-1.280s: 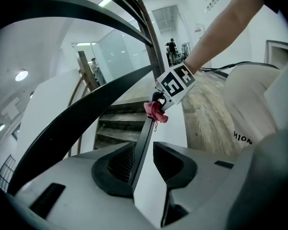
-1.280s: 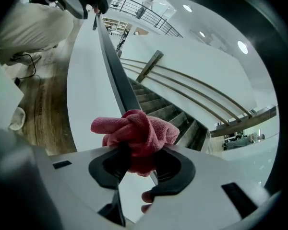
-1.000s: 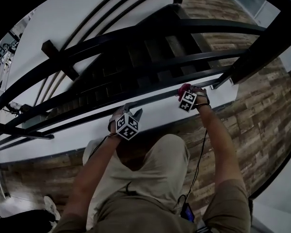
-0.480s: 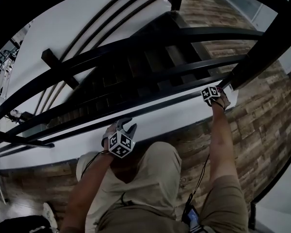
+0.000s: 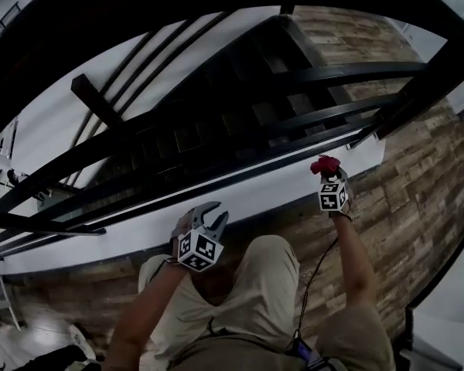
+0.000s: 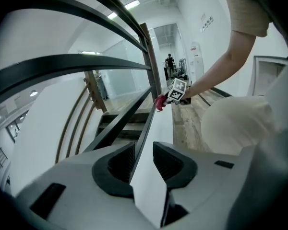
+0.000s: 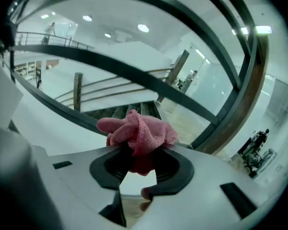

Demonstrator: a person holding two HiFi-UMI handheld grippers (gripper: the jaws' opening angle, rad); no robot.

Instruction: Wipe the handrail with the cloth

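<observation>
Pink terry cloth [image 7: 137, 131], crumpled into a tight wad, right of centre in the head view, just short of the lowest bar of the dark handrail [image 6: 86, 63] and not touching it. Right gripper [image 7: 140, 162]: jaws narrowed, having just been closing, clamped on the wad's lower half, with folds bulging out above the pads. Left gripper [image 6: 144, 159], lower centre of the head view: jaws apart, nothing held, a thin bar merely lined up beyond the gap. Underside of the cloth lost in shadow between the pads. Handrail ends cut off at the frame edges.
</observation>
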